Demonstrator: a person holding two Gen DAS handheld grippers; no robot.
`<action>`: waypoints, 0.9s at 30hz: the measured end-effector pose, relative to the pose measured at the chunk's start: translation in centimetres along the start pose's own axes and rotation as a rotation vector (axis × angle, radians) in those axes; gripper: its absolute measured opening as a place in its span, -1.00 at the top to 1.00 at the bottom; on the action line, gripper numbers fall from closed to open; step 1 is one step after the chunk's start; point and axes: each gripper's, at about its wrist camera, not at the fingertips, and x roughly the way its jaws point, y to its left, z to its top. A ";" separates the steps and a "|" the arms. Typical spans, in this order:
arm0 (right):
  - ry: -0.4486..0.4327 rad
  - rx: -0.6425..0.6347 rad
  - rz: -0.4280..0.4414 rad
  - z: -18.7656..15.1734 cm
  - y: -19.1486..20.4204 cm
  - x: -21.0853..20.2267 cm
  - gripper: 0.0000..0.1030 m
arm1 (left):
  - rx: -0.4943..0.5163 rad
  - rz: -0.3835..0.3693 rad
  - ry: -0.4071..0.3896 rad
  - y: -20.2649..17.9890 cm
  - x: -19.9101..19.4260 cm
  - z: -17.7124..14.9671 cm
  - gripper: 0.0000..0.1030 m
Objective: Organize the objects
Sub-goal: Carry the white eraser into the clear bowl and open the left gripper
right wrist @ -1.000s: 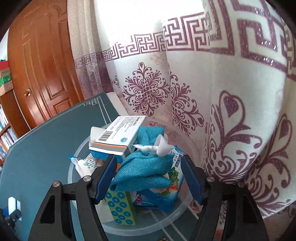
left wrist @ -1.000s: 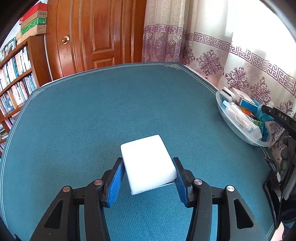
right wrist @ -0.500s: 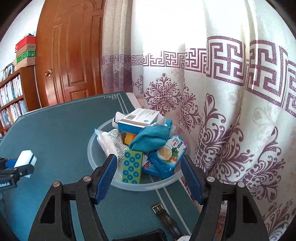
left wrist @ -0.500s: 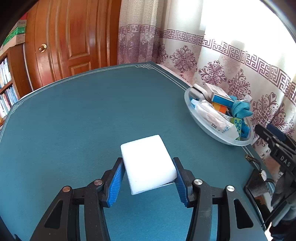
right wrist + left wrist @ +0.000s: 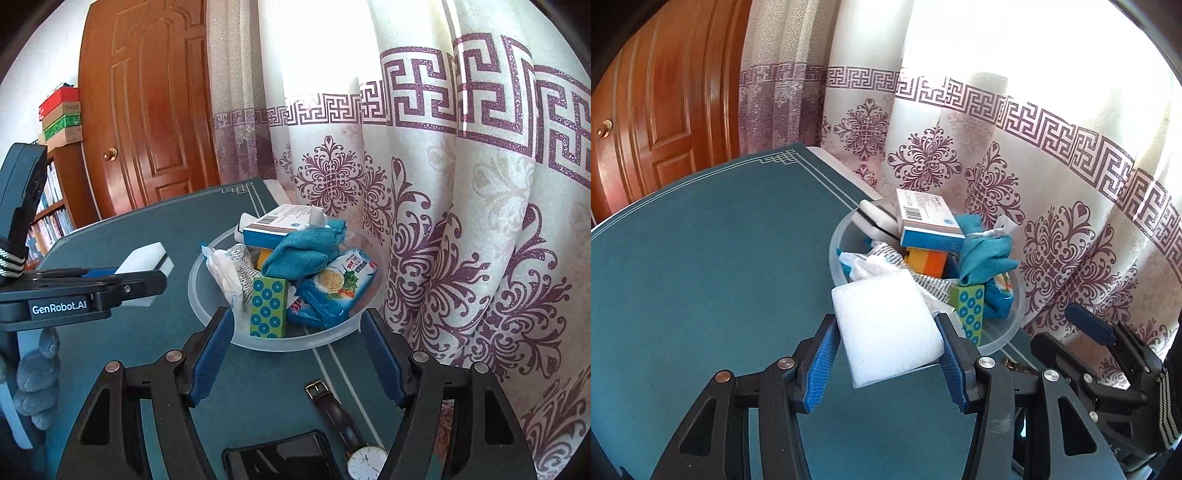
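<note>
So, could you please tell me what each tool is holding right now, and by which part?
The left tool grips the white sponge by its two opposite side faces. The right tool holds nothing.

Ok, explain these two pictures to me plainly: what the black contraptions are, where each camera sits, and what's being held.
No robot here: a person holds a hand-held claw in each hand, each with a camera looking along its fingers. The left camera shows the left claw shut on a white sponge, up beside a clear bowl heaped with boxes, packets and a teal cloth. The right camera shows the right claw open and empty just before that bowl, with a wristwatch on the green table.
</note>
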 end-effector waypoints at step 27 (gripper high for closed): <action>0.020 0.055 0.019 0.0 -1.2 0.8 -0.40 | 0.087 -0.082 0.036 -3.1 6.5 3.1 -0.54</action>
